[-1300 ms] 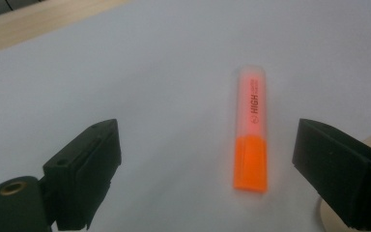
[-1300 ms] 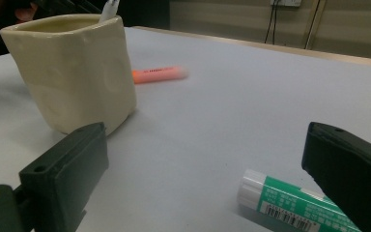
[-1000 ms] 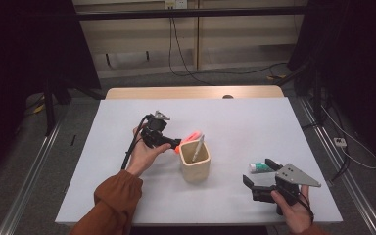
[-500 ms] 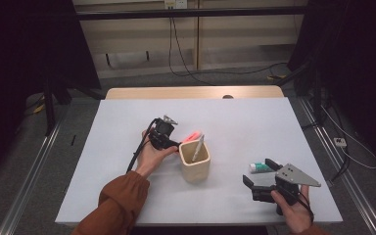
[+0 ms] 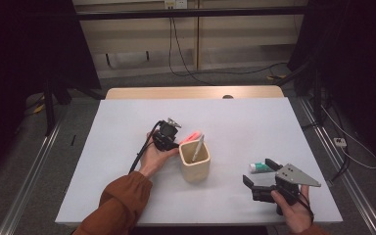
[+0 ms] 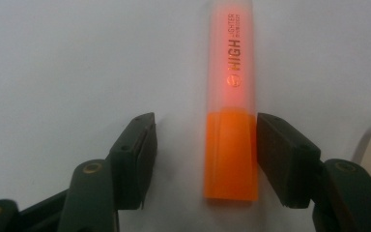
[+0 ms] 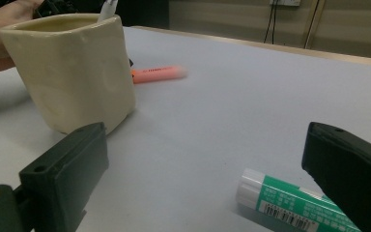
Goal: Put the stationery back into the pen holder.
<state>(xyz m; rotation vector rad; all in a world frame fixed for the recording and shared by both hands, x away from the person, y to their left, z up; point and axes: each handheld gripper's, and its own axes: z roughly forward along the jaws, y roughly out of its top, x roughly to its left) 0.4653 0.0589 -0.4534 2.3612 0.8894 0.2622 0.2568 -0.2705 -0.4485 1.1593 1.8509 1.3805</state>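
An orange highlighter with a clear cap lies on the white table, just left of a cream ceramic cup. My left gripper straddles its orange barrel. The jaws have just been closing: the right pad is at the barrel and a gap remains on the left side. In the high view the left gripper is beside the cup, and the highlighter pokes out past it. A white pen stands in the cup. My right gripper rests open near the table's front right.
A green and white glue stick lies on the table by the right gripper's right jaw. In the right gripper view the cup stands ahead at left, with the highlighter behind it. Cables hang behind the table's far edge.
The left hand has carried its gripper right and down toward the cup, over the highlighter. The right hand and the glue stick have stayed put.
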